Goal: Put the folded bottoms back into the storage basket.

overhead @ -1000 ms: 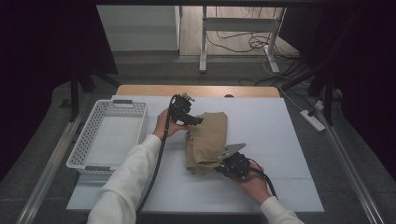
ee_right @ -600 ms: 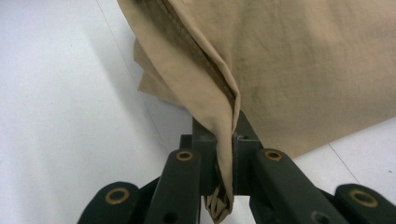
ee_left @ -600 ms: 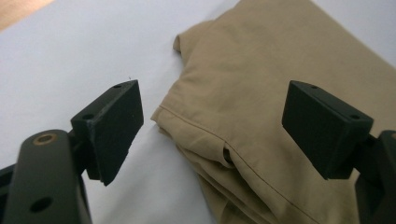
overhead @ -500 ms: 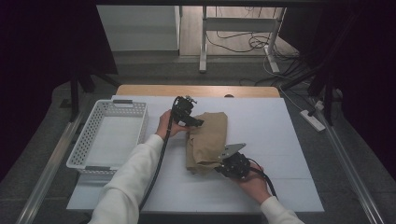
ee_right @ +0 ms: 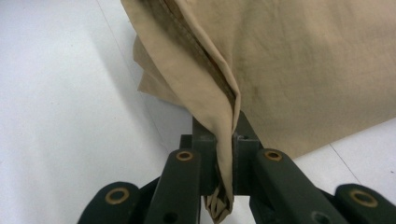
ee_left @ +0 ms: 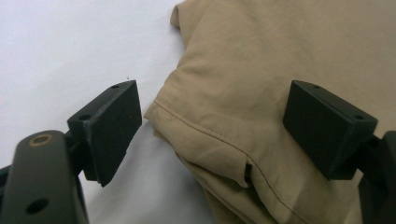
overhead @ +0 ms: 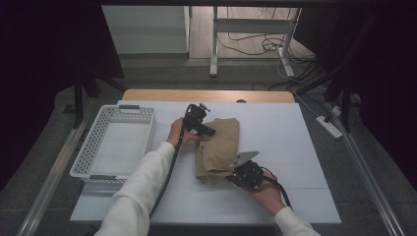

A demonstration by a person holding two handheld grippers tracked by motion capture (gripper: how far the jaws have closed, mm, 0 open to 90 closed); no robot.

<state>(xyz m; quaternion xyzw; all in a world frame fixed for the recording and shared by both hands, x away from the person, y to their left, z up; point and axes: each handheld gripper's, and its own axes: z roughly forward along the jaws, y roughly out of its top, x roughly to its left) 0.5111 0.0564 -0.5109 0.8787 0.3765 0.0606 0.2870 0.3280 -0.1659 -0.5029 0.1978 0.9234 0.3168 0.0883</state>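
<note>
At the far left of the white table [overhead: 305,147] sits a white plastic basket [overhead: 115,142] with latticed walls, its long side running away from the person. Just right of it, a white-sleeved forearm [overhead: 142,182] comes up from the bottom edge of the high view, and the hand at its end carries the left gripper [overhead: 209,132], whose black cable [overhead: 169,169] trails back along the sleeve. That gripper sits at the upper left edge of a tan folded garment [overhead: 221,147], which lies in the middle of the table, near the basket but apart from it. In the left gripper view the jaws stand wide apart, one over bare tabletop and the other over the cloth, with a stitched hem [ee_left: 205,130] and a folded corner of the garment [ee_left: 261,84] between them; neither pad presses on the fabric. Further right, at the garment's near right corner, the right gripper [overhead: 235,173] rests low on the table in the person's other hand [overhead: 268,194], a grey three-cornered plate [overhead: 243,158] on top of it. In the right gripper view its jaws are pressed together on a bunched fold of the tan cloth [ee_right: 224,121], which rises from the pinch and spreads out above it, while a small tuft of fabric hangs out below the pads.
</note>
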